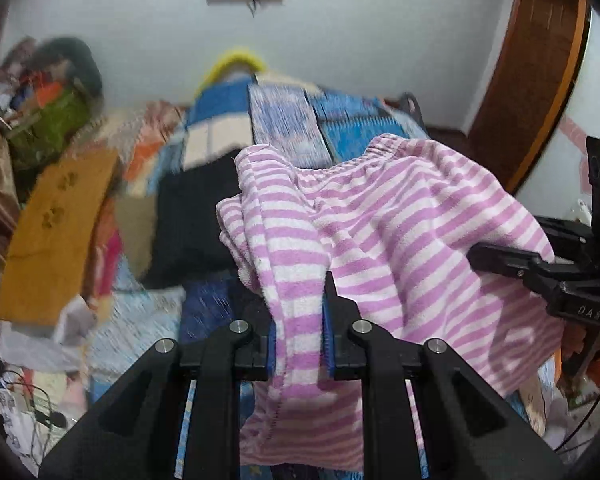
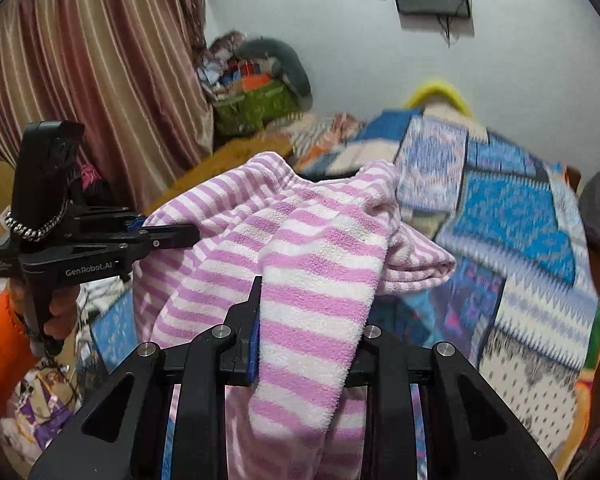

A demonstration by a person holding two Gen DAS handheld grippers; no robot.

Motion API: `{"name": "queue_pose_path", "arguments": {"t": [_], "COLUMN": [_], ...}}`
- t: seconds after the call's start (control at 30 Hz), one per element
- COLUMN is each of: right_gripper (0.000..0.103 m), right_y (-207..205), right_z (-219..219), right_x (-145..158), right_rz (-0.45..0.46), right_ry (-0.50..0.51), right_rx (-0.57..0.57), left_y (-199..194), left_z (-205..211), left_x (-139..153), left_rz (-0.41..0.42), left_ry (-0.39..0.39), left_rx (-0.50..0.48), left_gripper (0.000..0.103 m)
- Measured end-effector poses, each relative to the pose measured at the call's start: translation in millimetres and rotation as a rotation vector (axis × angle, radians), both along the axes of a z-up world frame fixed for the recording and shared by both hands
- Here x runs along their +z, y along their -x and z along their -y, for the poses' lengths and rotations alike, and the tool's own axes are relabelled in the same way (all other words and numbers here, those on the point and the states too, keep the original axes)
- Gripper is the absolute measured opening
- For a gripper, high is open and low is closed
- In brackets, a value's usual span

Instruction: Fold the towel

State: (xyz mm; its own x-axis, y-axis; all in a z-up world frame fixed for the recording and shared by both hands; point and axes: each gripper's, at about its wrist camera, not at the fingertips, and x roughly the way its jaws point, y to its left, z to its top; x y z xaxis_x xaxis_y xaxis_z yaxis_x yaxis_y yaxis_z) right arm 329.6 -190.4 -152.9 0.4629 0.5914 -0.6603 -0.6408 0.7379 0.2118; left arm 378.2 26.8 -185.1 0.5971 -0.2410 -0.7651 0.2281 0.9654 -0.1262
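A pink-and-white striped towel [image 1: 400, 224] hangs in the air above the bed, stretched between my two grippers. In the left wrist view my left gripper [image 1: 300, 320] is shut on one bunched edge of it, and the cloth spills down between the black fingers. My right gripper [image 1: 500, 258] shows at the right, clamped on the far edge. In the right wrist view the towel [image 2: 308, 264] drapes over my right gripper [image 2: 304, 320], which is shut on a thick fold. My left gripper [image 2: 172, 236] enters from the left, held by a hand with an orange sleeve.
Beneath lies a bed with a blue patchwork blanket [image 2: 500, 216], a black cloth [image 1: 196, 220] and an orange cloth [image 1: 56, 232]. A striped curtain [image 2: 92, 72] hangs at the left, a green bag of clutter [image 2: 252, 108] stands by the white wall, and a wooden door frame [image 1: 528, 80] is at the right.
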Motion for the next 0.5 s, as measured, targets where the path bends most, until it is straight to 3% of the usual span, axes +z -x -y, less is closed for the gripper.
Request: {"name": "queue_pose_path", "arguments": {"t": [0.23, 0.33, 0.4, 0.47, 0.5], "right_gripper": [0.025, 0.027, 0.031, 0.036, 0.044], "right_y": [11.2, 8.0, 6.9, 8.8, 10.9], "right_z": [22.1, 29.4, 32.0, 33.6, 34.5], "right_x": [-44.6, -56.4, -58.8, -57.1, -54.7], "right_rz": [-0.143, -0.203, -0.235, -0.232, -0.218], "right_ry": [0.06, 0.05, 0.047, 0.065, 0.084], "right_rx": [-0.031, -0.062, -0.071, -0.077, -0.083], "left_y": [-5.9, -11.5, -12.8, -9.3, -5.5], "left_z": [16.0, 13.5, 5.5, -3.8, -10.6], "left_x": [-50.1, -61.1, -61.0, -56.7, -54.4], "left_rz": [-0.105, -0.12, -0.107, -0.083, -0.072], "left_ry": [-0.054, -0.063, -0.09, -0.107, -0.105], "left_rx": [-0.056, -0.047, -0.026, -0.009, -0.004], "left_gripper": [0.022, 0.034, 0.057, 0.069, 0.074]}}
